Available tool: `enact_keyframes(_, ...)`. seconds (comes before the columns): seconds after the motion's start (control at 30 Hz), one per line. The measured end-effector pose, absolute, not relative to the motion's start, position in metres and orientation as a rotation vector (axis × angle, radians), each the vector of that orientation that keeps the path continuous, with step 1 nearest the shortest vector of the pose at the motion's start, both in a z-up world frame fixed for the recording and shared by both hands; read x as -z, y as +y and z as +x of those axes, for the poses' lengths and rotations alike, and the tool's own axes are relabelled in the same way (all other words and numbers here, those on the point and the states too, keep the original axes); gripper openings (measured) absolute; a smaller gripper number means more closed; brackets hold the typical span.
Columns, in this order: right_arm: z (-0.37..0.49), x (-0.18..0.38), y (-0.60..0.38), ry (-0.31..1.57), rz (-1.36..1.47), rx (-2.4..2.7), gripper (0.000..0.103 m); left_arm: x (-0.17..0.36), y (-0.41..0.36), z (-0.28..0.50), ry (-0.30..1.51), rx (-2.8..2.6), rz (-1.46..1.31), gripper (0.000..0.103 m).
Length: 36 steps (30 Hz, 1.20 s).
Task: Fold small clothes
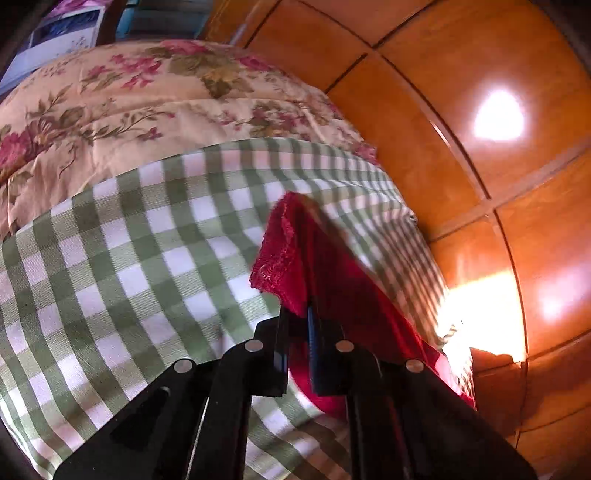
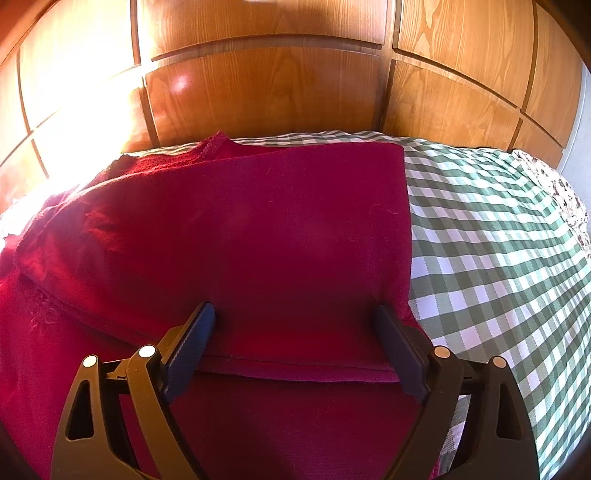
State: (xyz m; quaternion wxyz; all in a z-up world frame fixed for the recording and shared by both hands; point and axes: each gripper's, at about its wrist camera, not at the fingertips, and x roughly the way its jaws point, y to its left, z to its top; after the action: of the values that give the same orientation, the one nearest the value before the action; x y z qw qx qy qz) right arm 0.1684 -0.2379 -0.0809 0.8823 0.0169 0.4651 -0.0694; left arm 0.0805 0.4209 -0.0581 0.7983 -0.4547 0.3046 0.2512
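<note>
A dark red garment with a lace-trimmed edge [image 1: 284,254] is pinched in my left gripper [image 1: 297,317], which is shut on it and holds it lifted above the green checked cloth [image 1: 129,258]. In the right wrist view the same red garment [image 2: 258,229] lies spread on the checked cloth [image 2: 498,258], with a folded layer on top and a hem running across near the fingers. My right gripper [image 2: 295,317] is open, its two fingers wide apart over the garment's near part, holding nothing.
A floral bedspread [image 1: 129,103] lies beyond the checked cloth. Wooden panelled cupboard doors [image 2: 277,92] stand right behind the bed edge, with bright sun glare [image 1: 487,317] on the left. Some items [image 1: 66,33] show in the top left corner.
</note>
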Motion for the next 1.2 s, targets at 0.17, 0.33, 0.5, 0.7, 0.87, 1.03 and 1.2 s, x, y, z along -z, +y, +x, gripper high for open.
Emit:
enact_keyframes(0.17,0.168,0.081,-0.238,0.969,0.035,0.144,0.087,0.012,0.35,0.108,0.607,-0.311,-0.843,0.006)
enact_keyframes(0.33,0.168,0.081,-0.238,0.968,0.035,0.144,0.087,-0.018,0.242,0.143,0.618,-0.055,-0.67,0.007)
enact_keyframes(0.5,0.168,0.081,-0.239,0.968,0.042,0.14,0.087,-0.004,0.131,0.173,0.716,0.13,-0.54,0.007)
enact_keyframes(0.7,0.168,0.081,-0.241,0.965,0.06,0.133,0.087,0.032,0.06,0.183,0.843,0.19,-0.4,0.027)
enact_keyframes(0.87,0.168,0.08,-0.241,0.967,0.065,0.131,0.087,0.036,0.055,0.156,0.843,0.171,-0.312,0.031)
enact_keyframes(1.03,0.163,0.059,-0.226,0.931,0.088,0.097,0.077,0.043,0.055,0.123,0.837,0.133,-0.237,0.031)
enact_keyframes(1.2,0.167,0.043,-0.152,0.967,0.205,-0.247,0.064,0.054,0.058,0.114,0.849,0.118,-0.231,0.031)
